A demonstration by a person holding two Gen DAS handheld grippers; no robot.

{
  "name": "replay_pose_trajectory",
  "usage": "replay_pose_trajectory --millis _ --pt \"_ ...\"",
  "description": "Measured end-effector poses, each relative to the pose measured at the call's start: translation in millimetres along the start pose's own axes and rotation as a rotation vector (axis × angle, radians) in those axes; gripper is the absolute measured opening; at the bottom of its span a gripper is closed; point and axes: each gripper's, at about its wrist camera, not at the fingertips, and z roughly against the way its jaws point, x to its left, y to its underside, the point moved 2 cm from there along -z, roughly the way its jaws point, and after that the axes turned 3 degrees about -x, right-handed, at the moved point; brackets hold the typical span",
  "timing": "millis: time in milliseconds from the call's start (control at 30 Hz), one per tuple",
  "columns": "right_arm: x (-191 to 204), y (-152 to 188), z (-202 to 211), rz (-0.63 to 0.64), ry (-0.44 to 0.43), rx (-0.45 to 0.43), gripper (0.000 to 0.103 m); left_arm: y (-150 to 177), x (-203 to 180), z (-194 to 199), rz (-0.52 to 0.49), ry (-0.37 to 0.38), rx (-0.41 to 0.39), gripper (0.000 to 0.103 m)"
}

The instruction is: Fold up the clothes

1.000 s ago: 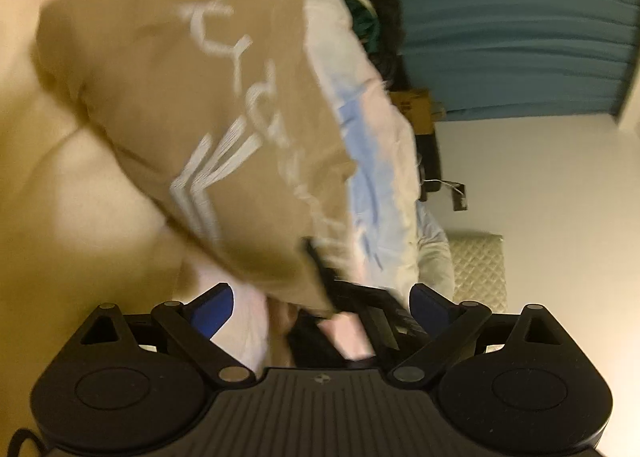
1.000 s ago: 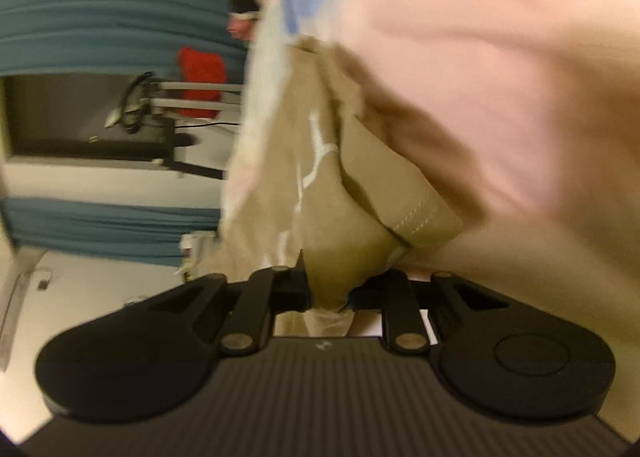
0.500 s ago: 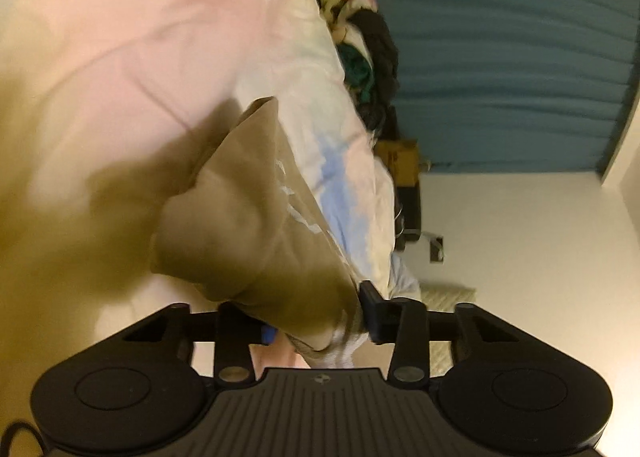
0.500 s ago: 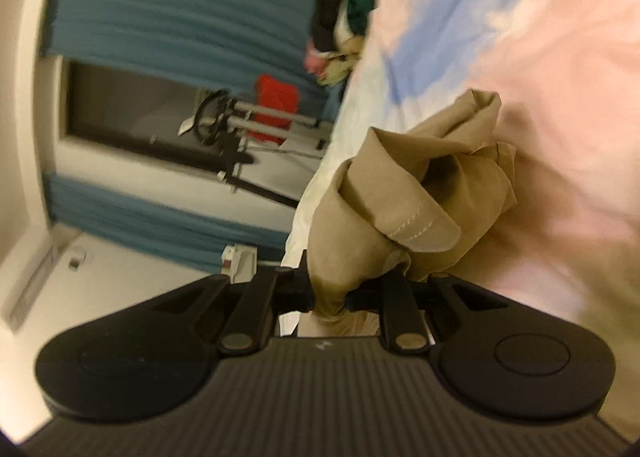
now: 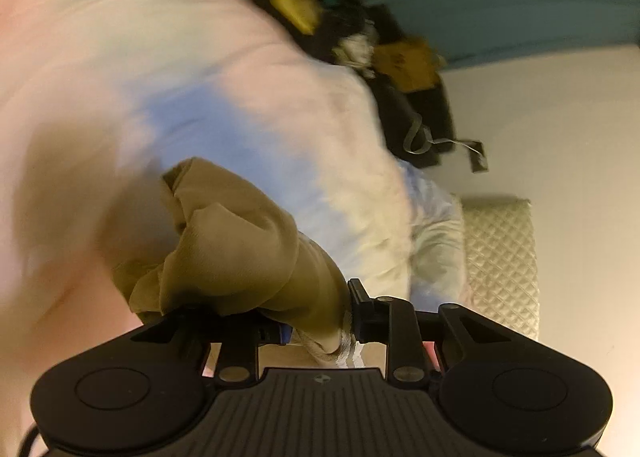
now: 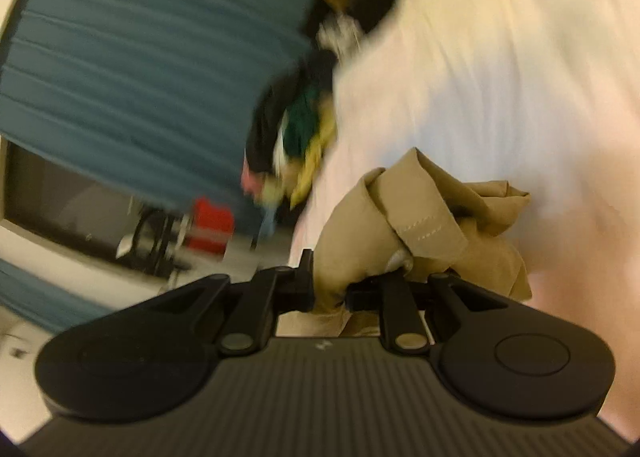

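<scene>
Since a second ago, the tan garment is no longer hanging spread with its white lettering showing; it is now bunching into a tight wad directly ahead of each gripper, and both views are swinging fast enough to blur the background.

Left gripper is clamping a thick fold of the tan cloth, the wad rising just ahead of and slightly left of its fingers. Right gripper is likewise pinching the same garment, with a stitched hem curling over just ahead and to the right of its fingers. Both grippers are clenched on cloth, neither released.

Beyond the garment, a bed with pink, white and blue bedding is filling the far field of both views, and a dark pile of other clothes is sitting farther out along its edge. Whether the garment is touching the bed is unclear.

Cloth is crumpling between the two grips rather than stretching, so no long axis is readable. Judging from this, any flat fold would need the two held ends drawn apart sideways; both grippers are equally near.
</scene>
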Motion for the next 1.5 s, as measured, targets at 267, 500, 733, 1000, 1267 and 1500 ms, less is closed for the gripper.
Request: replay_pose_trajectory --millis 267,500,733,1000,1267,1500 --pt "-14.4 -70.3 -60.4 0.259 0.056 -0.234 0.017 -35.7 -47.9 -116.1 -0.274 0.022 -0.098 0.029" --pt "-155.1 -5.4 -80.7 0.185 0.173 -0.136 0.017 21.2 63.7 -146.3 -0.416 -0.099 -0.043 0.026" --pt "-173.9 25.7 -67.1 0.101 0.234 -0.076 0.02 33.3 97.2 -125.8 -0.478 -0.151 -0.063 0.029" --pt "-144.4 36.9 -29.2 0.122 0.395 -0.001 0.027 57.7 30.3 -43.4 -0.637 -0.217 -0.133 0.044" --pt "-48.9 62.5 76.9 0.425 0.321 -0.102 0.027 120.6 -45.7 85.1 -0.816 -0.211 -0.276 0.074" --pt "16.9 101.7 168.7 0.593 0.2 -0.218 0.062 191.9 -79.4 193.8 -0.934 -0.199 -0.407 0.099"
